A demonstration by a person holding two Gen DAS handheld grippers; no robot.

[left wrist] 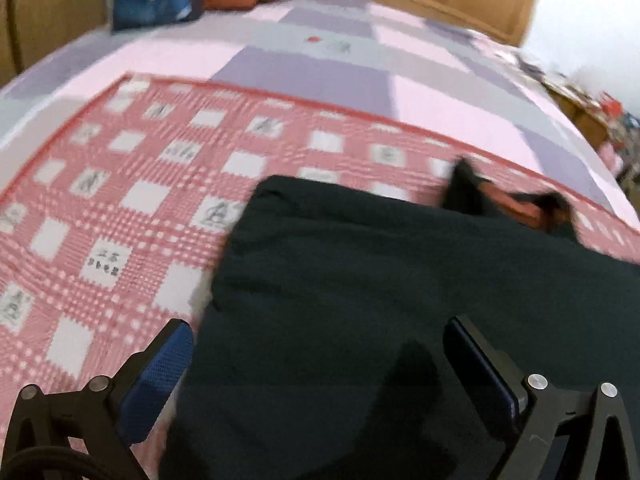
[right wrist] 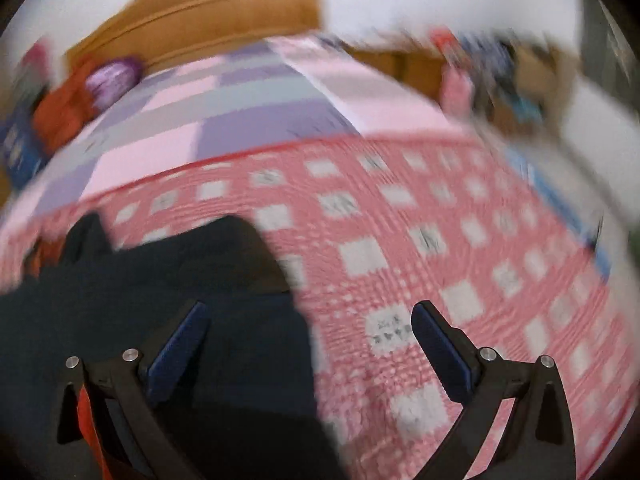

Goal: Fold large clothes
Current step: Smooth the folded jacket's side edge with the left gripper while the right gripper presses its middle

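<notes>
The dark garment [left wrist: 380, 288] lies on the red-checked blanket [left wrist: 132, 200] (both views blurred). The left gripper [left wrist: 316, 344] hangs over its left edge, fingers spread, holding nothing; the right gripper [right wrist: 310, 320] straddles its right edge, likewise spread.

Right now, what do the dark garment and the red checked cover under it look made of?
Dark garment: seems a thick, matte knit or fleece, with soft rounded folds, no sheen. Red checked cover: looks like woven cotton, flat and printed; blur hides the weave.
</notes>
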